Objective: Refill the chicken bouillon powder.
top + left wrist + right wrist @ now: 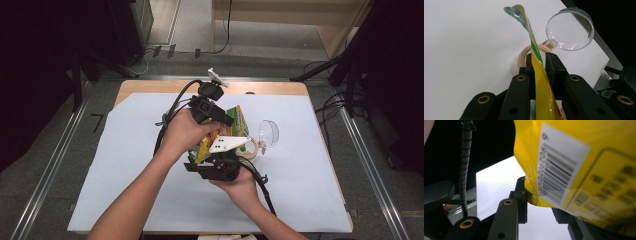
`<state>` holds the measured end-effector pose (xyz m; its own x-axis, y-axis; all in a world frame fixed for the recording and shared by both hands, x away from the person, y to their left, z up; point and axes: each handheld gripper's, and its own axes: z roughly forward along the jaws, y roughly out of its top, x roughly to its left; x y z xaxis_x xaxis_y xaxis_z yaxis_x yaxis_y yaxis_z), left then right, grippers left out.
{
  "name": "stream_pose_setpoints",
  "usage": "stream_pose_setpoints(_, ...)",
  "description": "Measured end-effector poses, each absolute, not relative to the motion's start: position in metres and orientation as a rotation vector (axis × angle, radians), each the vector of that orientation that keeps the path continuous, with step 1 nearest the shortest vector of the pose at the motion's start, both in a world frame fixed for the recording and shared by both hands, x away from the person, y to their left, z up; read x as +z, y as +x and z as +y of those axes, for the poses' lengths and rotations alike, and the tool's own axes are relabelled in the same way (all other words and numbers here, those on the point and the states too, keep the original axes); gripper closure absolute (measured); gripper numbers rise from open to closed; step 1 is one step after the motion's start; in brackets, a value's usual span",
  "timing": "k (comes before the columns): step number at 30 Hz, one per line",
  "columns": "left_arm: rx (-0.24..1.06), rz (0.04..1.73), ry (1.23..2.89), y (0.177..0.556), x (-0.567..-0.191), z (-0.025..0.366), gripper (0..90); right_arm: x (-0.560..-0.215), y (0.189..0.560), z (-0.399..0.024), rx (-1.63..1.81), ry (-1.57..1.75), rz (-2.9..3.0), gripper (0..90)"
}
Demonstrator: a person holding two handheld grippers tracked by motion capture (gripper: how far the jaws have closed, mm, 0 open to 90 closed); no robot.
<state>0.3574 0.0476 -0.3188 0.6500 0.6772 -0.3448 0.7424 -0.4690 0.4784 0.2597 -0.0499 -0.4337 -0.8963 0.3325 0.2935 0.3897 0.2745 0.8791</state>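
While both tongs clamp the yellow packet (235, 122), left tongs (539, 62) pinch its edge, long axis running far-right; right tongs (537, 202) grip its lower corner, nearer.

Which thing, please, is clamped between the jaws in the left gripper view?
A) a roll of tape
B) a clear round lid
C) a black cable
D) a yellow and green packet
D: in the left gripper view the packet stands edge-on between the two black jaws of the left gripper, which press on it, while the clear lid and the tape roll lie beyond on the white sheet.
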Motion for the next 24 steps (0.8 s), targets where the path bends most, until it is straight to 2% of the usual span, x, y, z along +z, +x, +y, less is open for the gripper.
stream_pose_setpoints(24, -0.157, 1.119, 2.254, 0.3644, -0.3209, 0.0511, 79.5, -0.4308, 0.2609, -0.05, -1.723, -0.705, -2.462, 70.3)
